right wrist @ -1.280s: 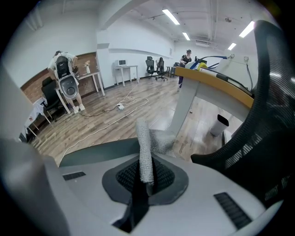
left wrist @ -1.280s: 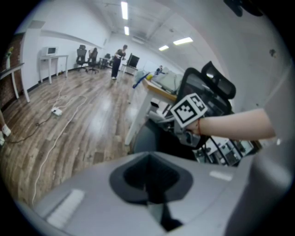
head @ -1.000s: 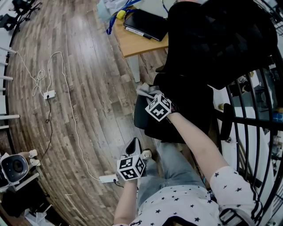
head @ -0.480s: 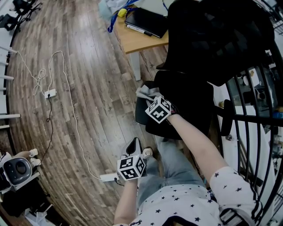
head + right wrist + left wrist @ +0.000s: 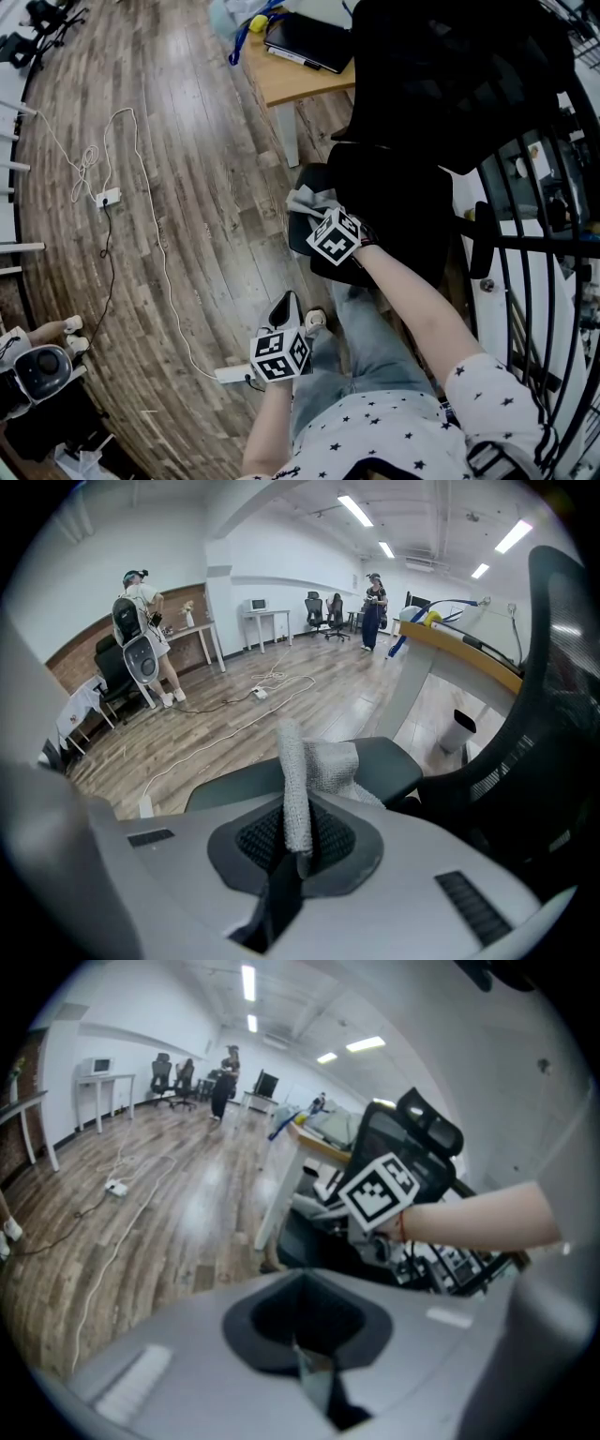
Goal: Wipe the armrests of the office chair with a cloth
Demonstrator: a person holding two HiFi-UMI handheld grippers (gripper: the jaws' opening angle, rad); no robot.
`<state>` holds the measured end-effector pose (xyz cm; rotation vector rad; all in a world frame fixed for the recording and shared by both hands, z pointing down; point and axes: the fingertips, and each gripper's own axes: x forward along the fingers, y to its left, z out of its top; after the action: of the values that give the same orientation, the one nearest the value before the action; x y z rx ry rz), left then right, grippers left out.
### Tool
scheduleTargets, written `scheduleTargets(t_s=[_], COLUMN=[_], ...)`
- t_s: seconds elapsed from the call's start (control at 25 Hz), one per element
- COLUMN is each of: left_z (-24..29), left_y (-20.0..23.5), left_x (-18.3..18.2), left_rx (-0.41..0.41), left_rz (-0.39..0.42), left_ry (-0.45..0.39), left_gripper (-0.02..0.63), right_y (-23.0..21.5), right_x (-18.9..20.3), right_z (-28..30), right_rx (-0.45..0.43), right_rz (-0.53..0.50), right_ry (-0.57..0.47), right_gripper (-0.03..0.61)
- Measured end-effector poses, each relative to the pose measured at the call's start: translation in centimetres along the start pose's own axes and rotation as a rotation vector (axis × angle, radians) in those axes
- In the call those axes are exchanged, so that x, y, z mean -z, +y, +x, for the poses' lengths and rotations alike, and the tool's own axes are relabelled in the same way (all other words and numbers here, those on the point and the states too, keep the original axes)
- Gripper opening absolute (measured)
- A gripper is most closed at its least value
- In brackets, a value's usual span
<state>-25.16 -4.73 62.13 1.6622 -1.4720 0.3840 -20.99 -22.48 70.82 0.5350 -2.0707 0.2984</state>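
Observation:
A black office chair (image 5: 441, 103) stands in front of me. Its left armrest (image 5: 302, 242) is a dark pad, which also fills the middle of the right gripper view (image 5: 403, 761). My right gripper (image 5: 317, 214) is shut on a grey cloth (image 5: 309, 199) and holds it down on that armrest. The cloth (image 5: 305, 766) stands up bunched between the jaws of the right gripper (image 5: 298, 841). My left gripper (image 5: 284, 305) hangs lower, by my knee and away from the chair. It (image 5: 312, 1368) is shut with nothing in it.
A wooden desk (image 5: 286, 86) with a dark laptop (image 5: 307, 42) stands beyond the chair. A black metal rack (image 5: 553, 262) is close on the right. White cables and a power strip (image 5: 106, 198) lie on the wood floor. Another power strip (image 5: 230, 375) lies by my foot.
My right gripper, with the cloth, has slid a little along the armrest toward me. The left gripper has stayed where it was.

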Motion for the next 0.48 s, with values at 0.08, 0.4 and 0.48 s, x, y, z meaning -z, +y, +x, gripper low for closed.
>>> scheduleTargets(t_s=[0.08,0.4,0.48], left_z=[-0.2,-1.3,-1.6], left_y=[0.1,0.3,0.3], left_x=[0.2,0.8,0.9], left_rx=[0.002,0.002,0.002], left_rz=[0.003,0.007,0.008], left_ry=[0.001,-0.002,-0.004], left_gripper=[0.008,0.008,0.008], right_y=[0.5,2.6,3.1], right_x=[0.1,0.7,0.8], right_z=[-0.1,-0.4,-0.5], right_rx=[-0.003,-0.022,-0.025], right_rz=[0.001,-0.001,-0.003], right_ry=[0.000,0.001,0.001], right_gripper=[0.025,0.025,0.025])
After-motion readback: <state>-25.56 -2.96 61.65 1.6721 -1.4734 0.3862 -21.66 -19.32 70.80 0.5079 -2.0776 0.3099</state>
